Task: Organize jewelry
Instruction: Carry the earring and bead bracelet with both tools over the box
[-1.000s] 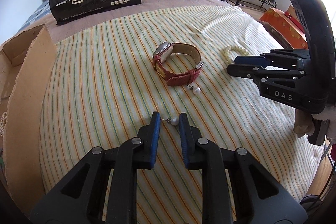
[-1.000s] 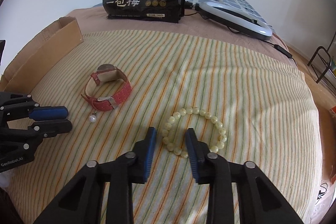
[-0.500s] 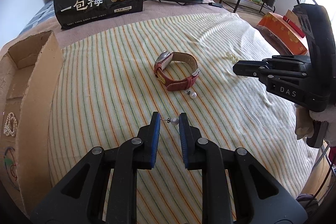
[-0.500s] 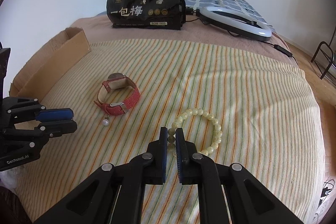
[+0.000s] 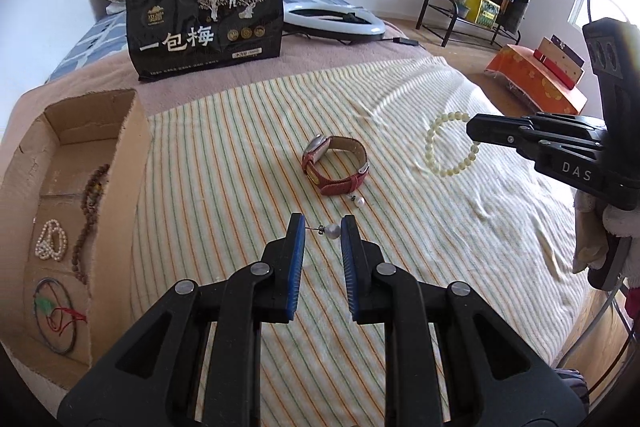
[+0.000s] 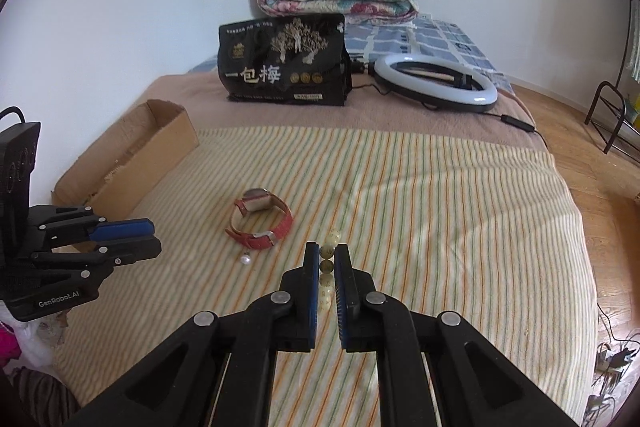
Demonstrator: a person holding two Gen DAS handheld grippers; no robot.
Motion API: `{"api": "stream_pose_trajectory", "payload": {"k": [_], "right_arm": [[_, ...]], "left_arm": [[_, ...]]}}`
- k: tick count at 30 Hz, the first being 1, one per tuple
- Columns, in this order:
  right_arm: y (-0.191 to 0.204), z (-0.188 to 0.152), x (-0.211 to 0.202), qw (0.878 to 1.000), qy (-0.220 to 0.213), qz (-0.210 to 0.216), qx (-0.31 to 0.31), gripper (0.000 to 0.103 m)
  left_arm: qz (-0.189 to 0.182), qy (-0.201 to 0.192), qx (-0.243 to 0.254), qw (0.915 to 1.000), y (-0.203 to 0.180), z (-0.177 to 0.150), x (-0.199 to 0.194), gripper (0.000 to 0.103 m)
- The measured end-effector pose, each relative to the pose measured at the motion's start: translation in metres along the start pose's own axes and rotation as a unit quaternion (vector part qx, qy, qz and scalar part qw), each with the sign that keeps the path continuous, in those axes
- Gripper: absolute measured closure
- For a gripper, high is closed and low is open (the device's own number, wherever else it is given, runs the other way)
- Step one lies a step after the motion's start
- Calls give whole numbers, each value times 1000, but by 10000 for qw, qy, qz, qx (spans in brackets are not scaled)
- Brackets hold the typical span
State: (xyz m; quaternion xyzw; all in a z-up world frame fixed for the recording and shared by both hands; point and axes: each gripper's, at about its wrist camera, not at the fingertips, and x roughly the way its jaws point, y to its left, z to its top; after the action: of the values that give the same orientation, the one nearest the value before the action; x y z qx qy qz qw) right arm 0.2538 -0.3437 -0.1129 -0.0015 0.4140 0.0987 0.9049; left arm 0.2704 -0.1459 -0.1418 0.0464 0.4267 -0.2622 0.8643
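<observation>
Bead bracelet (image 5: pixel 451 143) newly off striped cloth (image 5: pixel 224 163)

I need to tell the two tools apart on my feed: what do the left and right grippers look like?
Both are black plastic with silver rivets and blue ribbed pads on the jaws. The left gripper reads "GenRobot.AI" in white on its side, seen from the right wrist camera. The right gripper reads "DAS" on its side, with a black cable looping from its top.

Each gripper is being looked along from behind its own fingers, angled down at the striped blanket (image 5: pixel 224 155) from close above. The cardboard box (image 5: pixel 120 163) is being viewed nearer from the left. The red watch (image 5: pixel 336 165), black bag (image 6: pixel 284 71) and ring light (image 6: pixel 436 79) are being shared by both views.
</observation>
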Motion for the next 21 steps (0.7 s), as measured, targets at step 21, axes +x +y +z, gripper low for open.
{"api": "stream_pose_trajectory", "payload": {"k": [21], "right_arm": [[66,32,-50,9984,-452,103,-318,98]], "left_arm": [[246,-480,-275,9982,42,-5,-73,86]]}}
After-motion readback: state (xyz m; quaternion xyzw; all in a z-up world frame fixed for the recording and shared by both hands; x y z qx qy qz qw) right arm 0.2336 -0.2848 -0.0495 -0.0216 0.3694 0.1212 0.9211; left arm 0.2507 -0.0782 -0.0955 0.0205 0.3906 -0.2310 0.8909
